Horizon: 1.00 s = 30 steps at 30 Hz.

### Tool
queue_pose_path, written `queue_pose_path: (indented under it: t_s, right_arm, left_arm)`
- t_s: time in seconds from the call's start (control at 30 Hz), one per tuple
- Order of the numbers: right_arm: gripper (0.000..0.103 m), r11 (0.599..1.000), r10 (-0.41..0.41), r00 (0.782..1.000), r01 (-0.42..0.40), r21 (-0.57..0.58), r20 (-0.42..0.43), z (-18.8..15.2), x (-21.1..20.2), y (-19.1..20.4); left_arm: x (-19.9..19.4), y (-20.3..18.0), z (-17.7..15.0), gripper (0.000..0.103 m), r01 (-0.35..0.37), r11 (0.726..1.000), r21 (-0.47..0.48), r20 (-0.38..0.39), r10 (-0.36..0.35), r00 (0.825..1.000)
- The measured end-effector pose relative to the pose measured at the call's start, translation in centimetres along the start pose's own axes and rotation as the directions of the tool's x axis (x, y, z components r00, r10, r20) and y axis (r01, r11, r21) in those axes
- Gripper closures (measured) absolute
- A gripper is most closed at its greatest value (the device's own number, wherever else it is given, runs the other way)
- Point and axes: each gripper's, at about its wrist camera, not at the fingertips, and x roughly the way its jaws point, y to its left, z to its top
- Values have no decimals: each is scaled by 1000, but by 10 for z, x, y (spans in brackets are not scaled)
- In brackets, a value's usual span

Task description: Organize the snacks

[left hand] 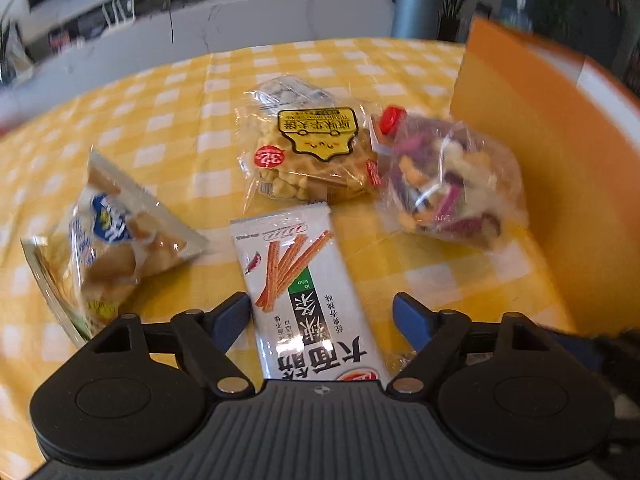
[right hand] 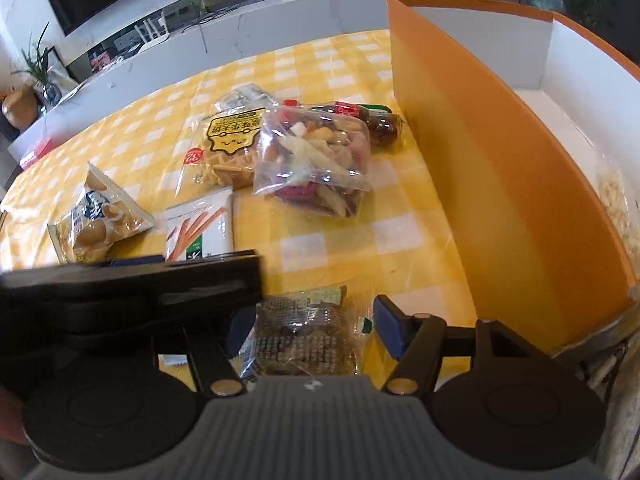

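My left gripper point(left hand: 322, 314) is open, its fingers either side of a white pack of spicy sticks point(left hand: 308, 292) lying flat on the checked cloth; the pack also shows in the right wrist view point(right hand: 202, 228). My right gripper point(right hand: 308, 322) is open around a clear pack of dark brown wafer biscuits point(right hand: 306, 332), not touching it. On the cloth lie a yellow-label cracker bag point(left hand: 310, 152), a clear bag of mixed dried fruit point(left hand: 452, 184) and a small bread bag point(left hand: 108, 240). An orange box point(right hand: 500, 184) stands open at the right.
A bottle with a red label point(right hand: 360, 116) lies behind the fruit bag next to the box. A pale snack bag point(right hand: 620, 208) lies inside the box. The left gripper's black body point(right hand: 132, 284) blocks the lower left of the right wrist view. A white counter point(right hand: 240, 40) runs behind the table.
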Motion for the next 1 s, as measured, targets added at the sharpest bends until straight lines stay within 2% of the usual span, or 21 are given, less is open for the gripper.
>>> queue_pose_path:
  t_s: [0.07, 0.23, 0.47, 0.73, 0.87, 1.0]
  right_arm:
    - [41, 1000, -7, 1000, 7, -12, 3, 0, 0, 2]
    - [41, 1000, 5, 1000, -5, 2, -4, 1, 1, -2]
    - [41, 1000, -5, 1000, 5, -9, -3, 0, 0, 1]
    - [41, 1000, -2, 1000, 2, 1, -13, 2, 3, -2]
    - [41, 999, -32, 999, 32, 18, 7, 4, 3, -4]
    - [41, 998, -45, 999, 45, 43, 5, 7, 5, -7]
  left_arm:
    - [3, 0, 2, 0, -7, 1000, -18, -4, 7, 1000]
    - [12, 7, 5, 0, -54, 995, -85, -15, 53, 998]
    - [6, 20, 3, 1, -41, 996, -73, -9, 41, 999]
    - [-8, 44, -8, 29, -9, 1000, -24, 6, 9, 1000]
    - [-7, 48, -10, 35, 1, 1000, -10, 9, -1, 1000]
    - [-10, 45, -14, 34, 8, 1000, 27, 26, -8, 1000]
